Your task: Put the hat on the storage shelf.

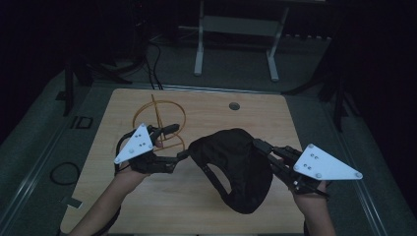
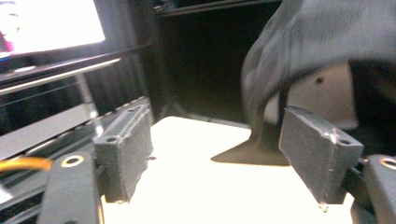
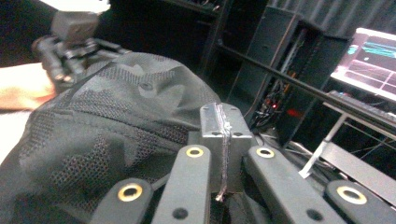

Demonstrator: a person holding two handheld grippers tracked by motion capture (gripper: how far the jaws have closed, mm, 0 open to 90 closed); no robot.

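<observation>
A black mesh cap (image 1: 236, 167) hangs lifted over the middle of the wooden table (image 1: 196, 211), sagging toward the front. My right gripper (image 1: 256, 143) is shut on its right edge; in the right gripper view the pads (image 3: 212, 123) are pressed together with the cap's fabric (image 3: 116, 121) bulging to their left. My left gripper (image 1: 178, 142) stands open at the cap's left edge. Its two pads (image 2: 126, 144) are spread wide with bare tabletop between them, and the cap (image 2: 317, 37) hangs just beyond the right pad without touching either.
A yellow wire hoop stand (image 1: 160, 118) sits on the table behind the left gripper. A round cable hole (image 1: 234, 105) lies near the far edge. White frame legs (image 1: 199, 49) stand beyond the table, and a cable loop (image 1: 64, 172) lies on the floor at left.
</observation>
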